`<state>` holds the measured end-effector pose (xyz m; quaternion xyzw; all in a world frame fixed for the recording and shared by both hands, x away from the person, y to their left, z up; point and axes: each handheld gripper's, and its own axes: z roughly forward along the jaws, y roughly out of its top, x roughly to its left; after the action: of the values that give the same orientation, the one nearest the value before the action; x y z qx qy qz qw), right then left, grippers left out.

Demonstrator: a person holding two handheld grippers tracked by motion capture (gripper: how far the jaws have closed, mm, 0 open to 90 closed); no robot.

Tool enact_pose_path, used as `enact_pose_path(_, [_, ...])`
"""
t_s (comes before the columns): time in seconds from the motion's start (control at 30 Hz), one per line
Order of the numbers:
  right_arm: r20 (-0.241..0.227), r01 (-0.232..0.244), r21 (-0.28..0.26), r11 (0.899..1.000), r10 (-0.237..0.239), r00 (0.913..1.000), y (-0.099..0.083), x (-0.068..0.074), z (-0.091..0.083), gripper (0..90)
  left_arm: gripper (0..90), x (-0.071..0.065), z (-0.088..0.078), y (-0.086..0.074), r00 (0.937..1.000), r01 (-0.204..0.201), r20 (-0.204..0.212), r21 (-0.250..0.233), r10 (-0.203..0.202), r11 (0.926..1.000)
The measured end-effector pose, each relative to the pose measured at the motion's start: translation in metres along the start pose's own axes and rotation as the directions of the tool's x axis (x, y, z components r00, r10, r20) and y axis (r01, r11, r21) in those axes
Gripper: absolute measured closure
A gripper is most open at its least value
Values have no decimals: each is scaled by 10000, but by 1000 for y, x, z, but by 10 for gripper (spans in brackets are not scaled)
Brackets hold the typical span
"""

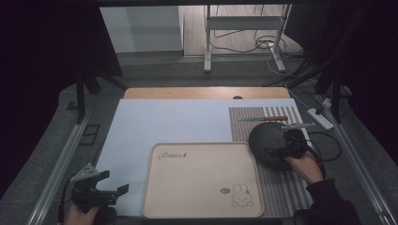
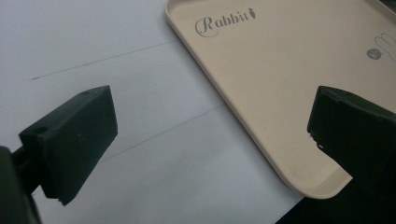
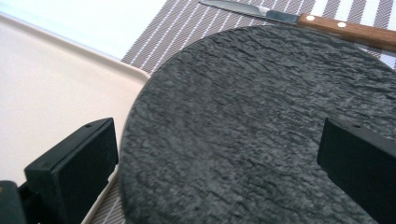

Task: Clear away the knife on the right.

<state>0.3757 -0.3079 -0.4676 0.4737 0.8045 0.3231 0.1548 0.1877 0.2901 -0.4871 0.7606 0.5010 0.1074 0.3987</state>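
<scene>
Right gripper view: round, rough dark slate plate (image 3: 261,126) lies between the right gripper's (image 3: 219,163) spread jaws.

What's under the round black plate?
The round black plate lies on a striped placemat, its left edge by the beige tray. Stripes show around it; whatever is directly beneath is covered.

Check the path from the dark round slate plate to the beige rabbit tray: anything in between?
Nothing visible. The slate plate sits on the striped mat right beside the tray. The tray's surface is bare apart from its print. The knife lies beyond the plate, away from the tray. The right gripper is open over the plate.
</scene>
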Motion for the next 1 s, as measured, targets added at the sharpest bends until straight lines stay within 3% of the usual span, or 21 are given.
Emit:
enact_pose_path(0.4, [570, -72, 403, 9992, 49, 9984, 16, -17, 17, 0, 17, 0, 0, 0, 10000, -13, -10, 31, 13, 10000])
enact_pose_path(0.57, [630, 65, 837, 9965, -118, 9979, 22, -20, 27, 0, 17, 0, 0, 0, 10000, -18, -12, 48, 18, 10000])
enact_pose_path(1.0, [843, 173, 1020, 9946, -260, 9961, 41, -35, 47, 0, 17, -1, 2, 1, 9999, -91, -81, 142, 92, 9999])
